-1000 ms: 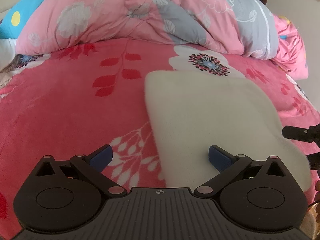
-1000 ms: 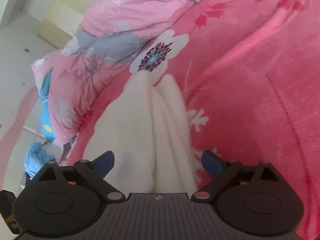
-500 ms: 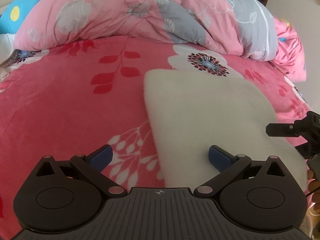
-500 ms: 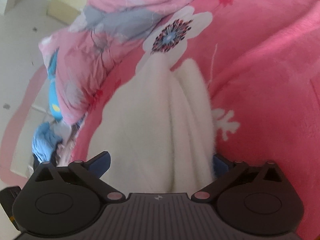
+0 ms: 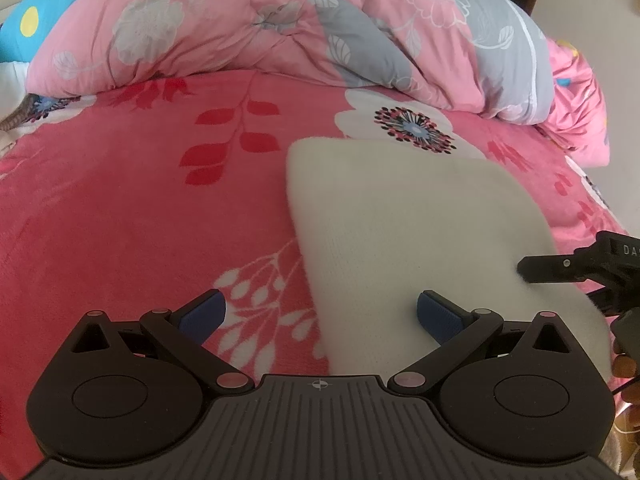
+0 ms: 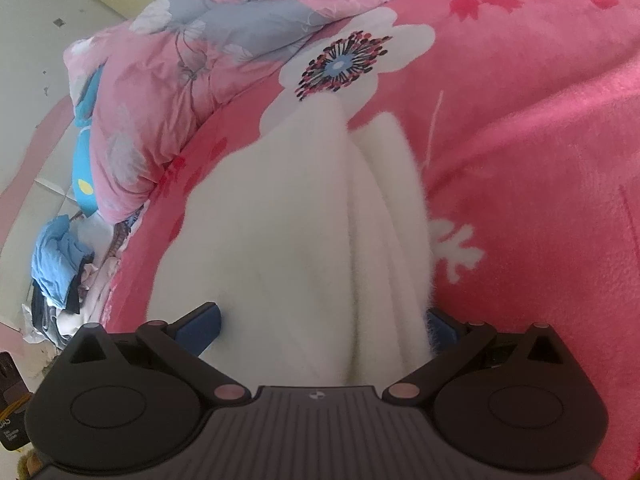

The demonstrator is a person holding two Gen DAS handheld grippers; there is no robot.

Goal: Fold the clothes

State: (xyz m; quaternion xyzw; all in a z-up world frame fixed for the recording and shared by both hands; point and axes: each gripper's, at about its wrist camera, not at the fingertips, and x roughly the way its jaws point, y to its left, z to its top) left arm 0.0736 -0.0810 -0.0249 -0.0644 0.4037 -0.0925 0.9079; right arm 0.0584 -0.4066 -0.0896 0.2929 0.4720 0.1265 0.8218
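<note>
1. As the left wrist view shows it, the black left gripper with blue pads (image 5: 320, 314) stands wide apart and holds nothing; its right pad lies over the near left part of the cream-white fleecy knitted garment (image 5: 408, 232), its left pad over the bedding.
2. The garment lies flat as a compact, smooth-edged slab on the pink floral plush blanket (image 5: 132, 208), right of centre. The black right gripper (image 5: 560, 270) reaches in at its right edge.
3. In the right wrist view, the right gripper (image 6: 320, 322) is spread wide with the stacked layers of the garment (image 6: 280, 220) between its pads; I cannot tell whether they press the cloth.
4. Judgement: several layers show along that edge, so folding is well advanced. Whether another fold or only a lift remains is not settled.
5. Surface: a soft, yielding bed. A bunched pink-and-grey floral quilt (image 5: 280, 28) lies along the far side.
6. Room: pale tiled floor (image 6: 36, 92) and a heap of blue and white clothes (image 6: 60, 272) at left.
</note>
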